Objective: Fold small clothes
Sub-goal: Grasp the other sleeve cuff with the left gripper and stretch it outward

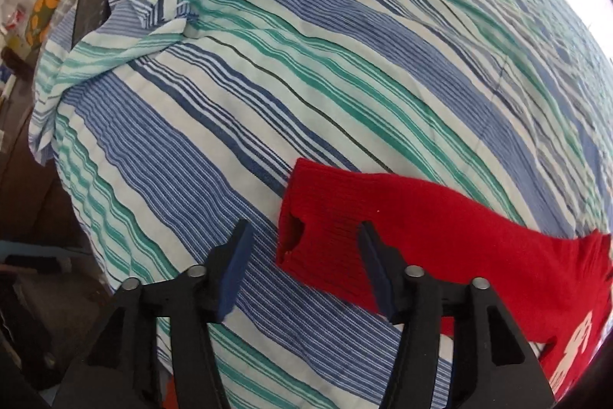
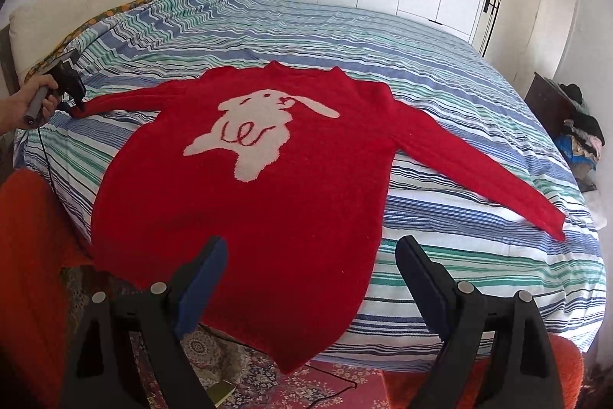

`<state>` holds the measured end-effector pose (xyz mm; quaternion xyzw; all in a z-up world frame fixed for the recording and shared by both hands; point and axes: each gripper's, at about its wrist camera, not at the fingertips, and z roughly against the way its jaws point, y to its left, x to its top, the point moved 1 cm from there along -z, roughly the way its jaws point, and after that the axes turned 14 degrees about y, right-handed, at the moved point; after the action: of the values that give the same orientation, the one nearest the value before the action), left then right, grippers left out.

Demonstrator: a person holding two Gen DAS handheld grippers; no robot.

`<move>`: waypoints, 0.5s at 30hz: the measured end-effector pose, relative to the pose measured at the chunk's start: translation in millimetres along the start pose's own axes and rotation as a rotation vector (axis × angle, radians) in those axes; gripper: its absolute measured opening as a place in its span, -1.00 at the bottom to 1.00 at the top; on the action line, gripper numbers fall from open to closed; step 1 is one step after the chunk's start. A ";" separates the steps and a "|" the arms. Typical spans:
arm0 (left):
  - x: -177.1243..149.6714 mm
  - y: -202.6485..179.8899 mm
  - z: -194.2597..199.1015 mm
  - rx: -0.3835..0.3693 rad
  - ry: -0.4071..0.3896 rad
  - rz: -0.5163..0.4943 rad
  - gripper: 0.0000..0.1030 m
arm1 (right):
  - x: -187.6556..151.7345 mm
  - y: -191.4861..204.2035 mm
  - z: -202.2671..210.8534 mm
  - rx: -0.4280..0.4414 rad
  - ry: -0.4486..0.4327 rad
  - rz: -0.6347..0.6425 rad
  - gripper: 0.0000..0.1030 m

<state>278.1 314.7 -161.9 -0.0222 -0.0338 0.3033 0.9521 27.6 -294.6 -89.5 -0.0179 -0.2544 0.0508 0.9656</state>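
On the striped bed, at the cuff:
Left gripper [image 1: 304, 269]: jaws spread, nothing pinched; the sleeve cuff [image 1: 325, 248] lies between the pads, slightly toward 3 o'clock.
Right gripper [image 2: 310, 278]: jaws spread and empty, above the hem at 6 o'clock of the sweater.
Red sweater [image 2: 245, 202]: flat, face up on the bedspread [image 2: 440, 71]; collar at 12 o'clock, sleeves toward 9 and 3 o'clock, hem over the bed edge.
Risk: a closure off-centre likely catches one cuff layer, or bedspread with it; the overhanging hem may drag the body off.
Left view only: cuff ribbing, crumpled bedspread at 11 o'clock.
Right view only: whole garment, rabbit motif [image 2: 260, 129], hand [image 2: 28, 102] on the left gripper.
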 end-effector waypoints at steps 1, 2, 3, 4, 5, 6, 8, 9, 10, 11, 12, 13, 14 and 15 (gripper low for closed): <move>-2.6 9.3 3.7 -0.053 -0.018 0.023 0.41 | -0.8 -0.2 0.2 0.001 0.000 0.000 0.72; -4.8 16.7 5.6 -0.100 -0.023 0.034 0.41 | -1.0 -0.6 -0.4 0.003 0.002 0.000 0.72; -6.8 22.0 6.0 -0.137 -0.022 0.037 0.41 | -1.0 -0.9 -1.7 0.005 0.006 -0.001 0.72; -8.9 24.9 5.7 -0.160 -0.022 0.034 0.41 | -0.5 -1.4 -3.8 0.009 0.012 -0.002 0.72; -10.3 26.3 3.9 -0.166 -0.021 0.026 0.41 | 0.4 -1.4 -6.4 0.013 0.019 -0.004 0.72; -11.3 25.2 1.0 -0.156 -0.019 0.011 0.41 | 1.5 -0.5 -8.9 0.017 0.026 -0.005 0.72; -12.1 18.6 -10.0 -0.078 0.006 -0.020 0.42 | 3.0 2.1 -12.7 0.028 0.036 -0.003 0.72; -13.0 13.6 -16.6 -0.015 0.029 -0.041 0.43 | 3.2 4.1 -13.5 0.031 0.038 0.002 0.72; -13.7 7.7 -20.8 0.059 0.039 -0.067 0.46 | 3.4 6.5 -13.5 0.032 0.038 0.011 0.72; -15.8 4.2 -20.6 0.122 0.028 -0.089 0.47 | 2.9 9.3 -12.7 0.029 0.036 0.022 0.72; -19.1 1.1 -15.7 0.178 0.004 -0.096 0.48 | 2.0 11.5 -11.4 0.025 0.033 0.031 0.72; -23.7 -1.8 -6.9 0.227 -0.027 -0.089 0.46 | 0.5 13.1 -10.1 0.021 0.030 0.038 0.72; -29.6 -6.2 5.0 0.252 -0.071 -0.087 0.44 | -0.3 14.1 -9.2 0.018 0.027 0.042 0.72; -36.8 -13.7 18.4 0.238 -0.123 -0.106 0.44 | -0.9 14.6 -8.6 0.014 0.026 0.044 0.72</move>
<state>254.7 282.6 -144.6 0.1113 -0.0572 0.2550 0.9588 29.7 -280.3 -98.4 -0.0173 -0.2411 0.0733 0.9676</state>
